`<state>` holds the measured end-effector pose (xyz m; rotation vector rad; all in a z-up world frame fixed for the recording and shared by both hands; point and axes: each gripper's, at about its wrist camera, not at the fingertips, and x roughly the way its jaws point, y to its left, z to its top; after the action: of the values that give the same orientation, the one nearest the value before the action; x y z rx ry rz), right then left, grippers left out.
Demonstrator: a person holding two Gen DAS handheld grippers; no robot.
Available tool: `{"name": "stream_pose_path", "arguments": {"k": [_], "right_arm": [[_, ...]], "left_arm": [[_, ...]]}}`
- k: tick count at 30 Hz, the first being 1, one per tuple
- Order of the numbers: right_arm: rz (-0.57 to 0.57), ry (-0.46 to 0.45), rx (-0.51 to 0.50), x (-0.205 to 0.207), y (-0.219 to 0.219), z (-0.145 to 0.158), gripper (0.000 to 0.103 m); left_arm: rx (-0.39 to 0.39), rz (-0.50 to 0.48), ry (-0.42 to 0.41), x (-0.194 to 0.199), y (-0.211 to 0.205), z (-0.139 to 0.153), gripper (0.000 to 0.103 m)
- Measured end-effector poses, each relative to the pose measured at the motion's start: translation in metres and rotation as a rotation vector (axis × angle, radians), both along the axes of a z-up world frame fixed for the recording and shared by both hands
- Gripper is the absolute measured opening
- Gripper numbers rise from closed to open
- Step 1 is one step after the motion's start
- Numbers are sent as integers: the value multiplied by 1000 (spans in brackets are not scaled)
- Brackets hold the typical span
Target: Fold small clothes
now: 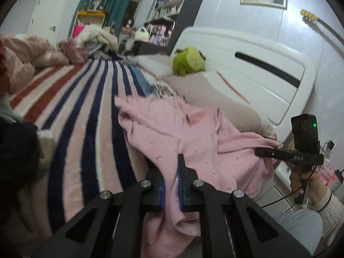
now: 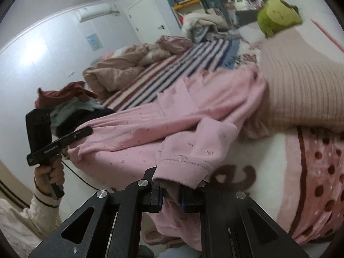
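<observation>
A: Entry. Pink garment [image 1: 172, 129] lies spread across the middle of the left wrist view, on the striped blanket [image 1: 90, 99], its near edge hanging off the bed toward the lower centre of the frame.

B: Tool state?

A: Left gripper [image 1: 172, 185], bottom centre: jaws pinched together on a fold of the pink fabric, cloth bunched between the blue pads [image 1: 180, 185]. Right gripper [image 2: 171, 195], bottom centre of the right wrist view: jaws likewise clamped, holding the ribbed cuff [image 2: 182, 167] of a sleeve.

B: Each tool visible from the other camera?

A: Yes. The right one sits at the right edge of the left wrist view, its tip against the garment's far edge; the left one sits at the left edge of the right wrist view.

B: Containers?

A: Dark shelving unit [image 1: 172, 6] at top centre, packed with small items too blurred to name.

B: Surroundings?

A: Green plush toy [image 1: 189, 60] on a beige pillow [image 1: 215, 94] by the white headboard [image 1: 258, 68]. Heaped clothes [image 2: 71, 105] at mid left.
</observation>
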<state>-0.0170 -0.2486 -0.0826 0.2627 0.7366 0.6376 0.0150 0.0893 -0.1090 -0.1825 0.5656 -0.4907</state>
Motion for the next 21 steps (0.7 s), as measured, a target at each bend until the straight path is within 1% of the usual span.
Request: {"name": "stream_pose_path", "arguments": {"k": [3, 6, 9, 10, 12, 15, 17, 18, 21], "right_arm": [[36, -41, -9, -14, 15, 22, 6], [80, -76, -17, -31, 31, 46, 6], [127, -76, -5, -47, 49, 66, 6], [135, -66, -10, -49, 52, 68, 6], [144, -32, -27, -47, 62, 69, 6], [126, 19, -57, -34, 66, 59, 6], [88, 62, -84, -12, 60, 47, 6], [74, 79, -83, -4, 56, 42, 6], [-2, 140, -81, 35, 39, 27, 6]], "left_arm": [[-18, 11, -56, -21, 16, 19, 6], [-32, 23, -109, -55, 40, 44, 6], [-9, 20, -153, -83, 54, 61, 6], [1, 19, -150, -87, 56, 64, 6], [13, 19, -131, -82, 56, 65, 6], [44, 30, -96, -60, 50, 54, 7], [43, 39, -53, -35, 47, 42, 7], [43, 46, -27, -14, 45, 34, 7], [72, 51, 21, 32, 34, 18, 7]]}}
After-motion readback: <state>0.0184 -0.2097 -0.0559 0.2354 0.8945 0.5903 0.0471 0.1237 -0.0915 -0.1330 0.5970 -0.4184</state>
